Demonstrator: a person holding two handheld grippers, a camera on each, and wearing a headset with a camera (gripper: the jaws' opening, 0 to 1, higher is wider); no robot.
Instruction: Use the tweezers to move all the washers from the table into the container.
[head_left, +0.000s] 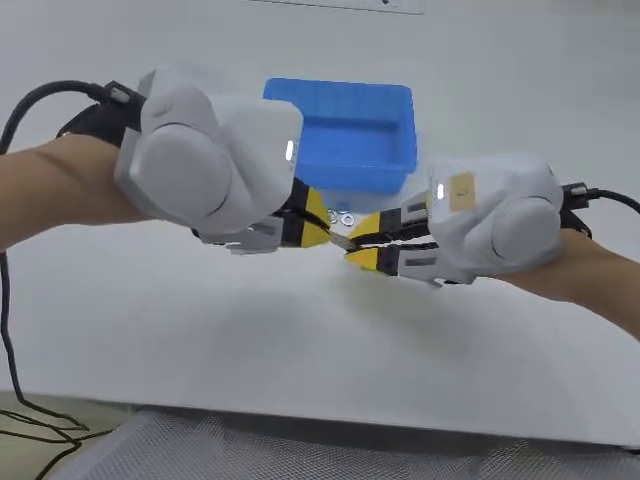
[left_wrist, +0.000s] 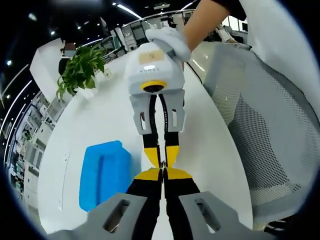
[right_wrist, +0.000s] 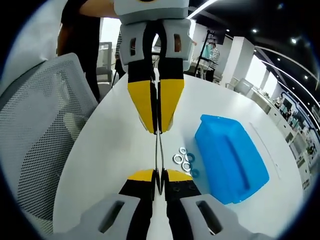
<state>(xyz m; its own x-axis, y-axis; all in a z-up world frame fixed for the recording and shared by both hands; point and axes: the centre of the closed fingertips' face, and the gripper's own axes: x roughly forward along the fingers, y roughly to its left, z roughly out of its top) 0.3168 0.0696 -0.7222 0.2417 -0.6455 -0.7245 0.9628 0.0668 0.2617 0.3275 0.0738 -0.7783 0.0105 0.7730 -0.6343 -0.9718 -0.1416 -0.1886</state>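
Washers (right_wrist: 184, 159): small flat metal rings, clustered loose on table (right_wrist: 110, 150) just beside blue container (right_wrist: 230, 160); likely light, rigid, slick, best nipped across the rim, one tip through the hole. Tweezers (right_wrist: 159, 150): thin and springy by the look, clamped at both ends, left gripper (right_wrist: 158, 131) and right gripper (right_wrist: 159, 176) nose to nose, jaws closed.

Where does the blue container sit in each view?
Head view: blue container top centre, beyond the tweezers.
Left gripper view: blue container lower left, left of the tweezers.
Right gripper view: blue container right of centre, beside the washers.
Shared landmark: the tweezers, near the middle of each view.
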